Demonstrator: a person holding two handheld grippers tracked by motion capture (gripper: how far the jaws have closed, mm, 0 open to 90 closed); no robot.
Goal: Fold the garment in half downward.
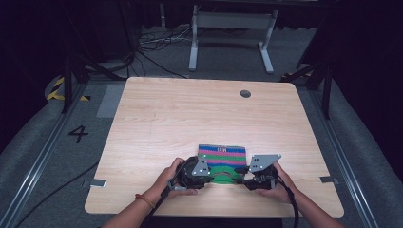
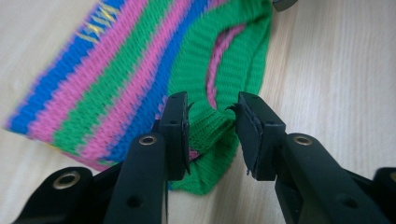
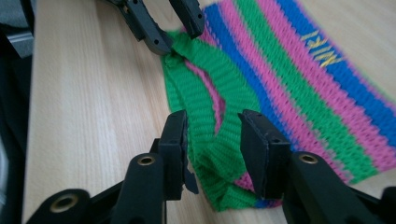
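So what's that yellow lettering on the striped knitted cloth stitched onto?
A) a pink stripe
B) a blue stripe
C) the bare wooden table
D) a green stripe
B: in the right gripper view the yellow lettering sits on the blue stripe near the far edge of the striped knitted cloth, with pink and green bands beside it; the left gripper view shows the same.

In the high view the grippers' grey plates cover the near edge of the striped knitted garment (image 1: 222, 161). In the left gripper view its far stripes and yellow lettering (image 2: 99, 21) smear with blur, and its top runs off frame
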